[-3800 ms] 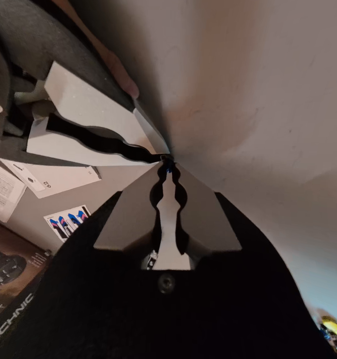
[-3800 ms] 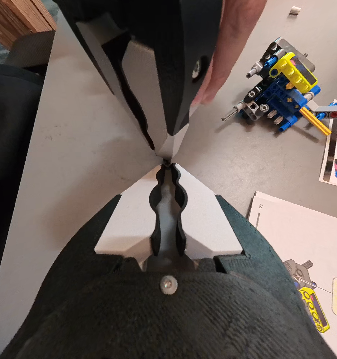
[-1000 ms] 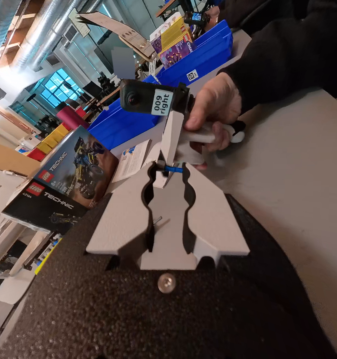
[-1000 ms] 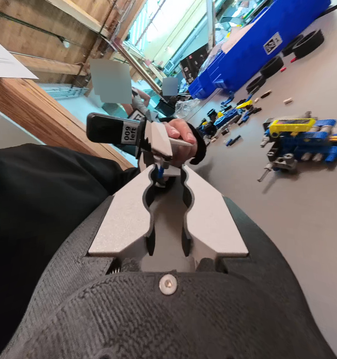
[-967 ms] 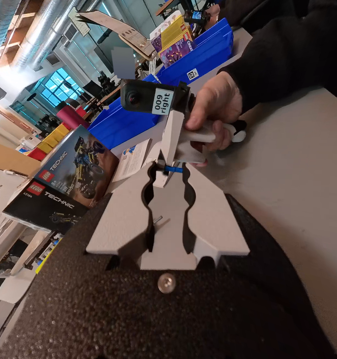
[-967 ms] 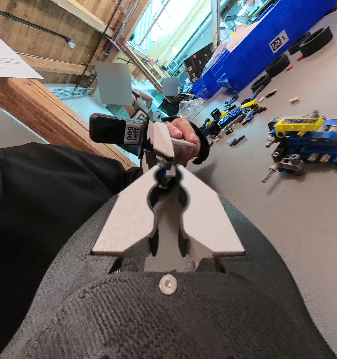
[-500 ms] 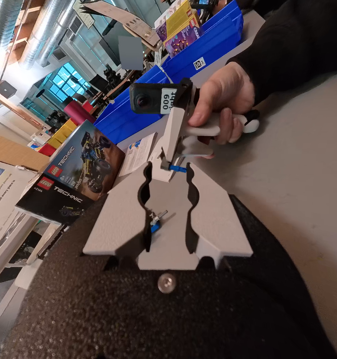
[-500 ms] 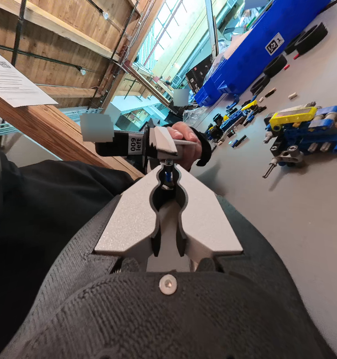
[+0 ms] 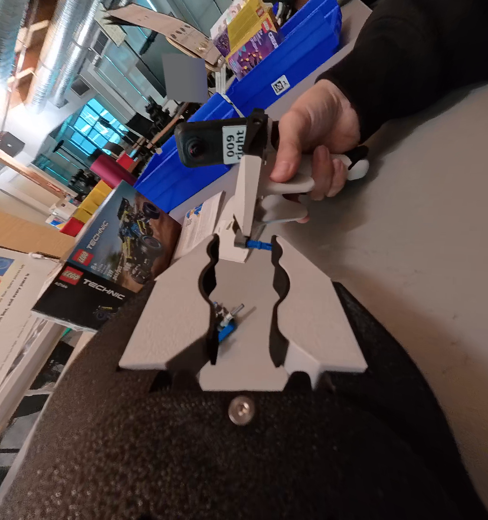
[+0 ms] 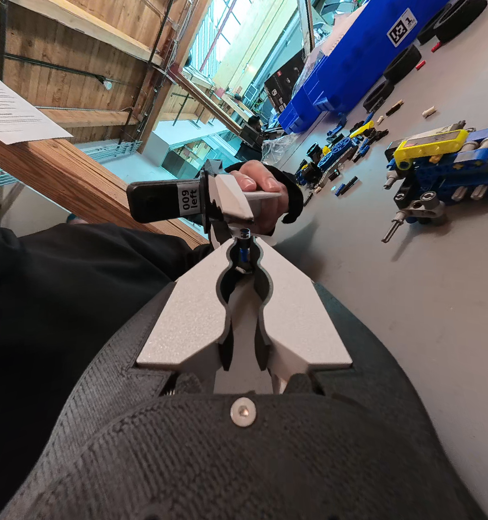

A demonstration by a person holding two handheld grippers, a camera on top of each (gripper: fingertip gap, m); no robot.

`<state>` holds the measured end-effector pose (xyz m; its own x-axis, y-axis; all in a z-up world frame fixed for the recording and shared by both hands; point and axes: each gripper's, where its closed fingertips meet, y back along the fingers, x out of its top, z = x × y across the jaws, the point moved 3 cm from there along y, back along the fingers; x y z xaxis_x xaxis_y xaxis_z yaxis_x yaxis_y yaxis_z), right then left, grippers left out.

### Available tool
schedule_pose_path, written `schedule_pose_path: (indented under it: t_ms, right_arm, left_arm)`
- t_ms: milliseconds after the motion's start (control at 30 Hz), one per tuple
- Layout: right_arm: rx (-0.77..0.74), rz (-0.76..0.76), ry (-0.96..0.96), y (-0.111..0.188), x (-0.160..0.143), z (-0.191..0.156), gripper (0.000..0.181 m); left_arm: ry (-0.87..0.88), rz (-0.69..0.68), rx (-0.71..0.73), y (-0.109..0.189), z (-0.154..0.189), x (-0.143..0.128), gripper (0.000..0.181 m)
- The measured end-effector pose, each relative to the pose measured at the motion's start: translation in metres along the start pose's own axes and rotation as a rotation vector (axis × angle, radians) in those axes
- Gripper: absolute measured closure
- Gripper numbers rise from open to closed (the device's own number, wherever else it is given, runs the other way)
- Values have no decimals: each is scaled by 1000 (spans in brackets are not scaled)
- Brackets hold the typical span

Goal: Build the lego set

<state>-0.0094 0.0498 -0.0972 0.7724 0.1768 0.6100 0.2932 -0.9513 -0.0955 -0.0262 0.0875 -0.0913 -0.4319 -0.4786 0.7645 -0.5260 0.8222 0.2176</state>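
The left gripper (image 9: 245, 242) stands spread wide, fingers well apart, nothing between them. The right gripper (image 10: 244, 247) is clenched on a small blue pin (image 9: 258, 244), which sticks out sideways from its tips (a grey piece sits at the pinched end). Far right on the grey table (image 10: 405, 309), the partly built blue-and-yellow model (image 10: 445, 180) rests, loose parts (image 10: 341, 152) beyond it. The set's box (image 9: 116, 259) stands at left.
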Motion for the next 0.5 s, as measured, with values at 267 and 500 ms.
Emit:
schedule_pose_path:
  t_ms: [267,500]
  right_arm:
    - [19,-5,10,1,-1,-3,175]
    - [-3,7,87,4,3,-2,176]
  left_arm:
    - [-41,2,79,8,-11,2,162]
    - [130,129,26,18,-17,7,155]
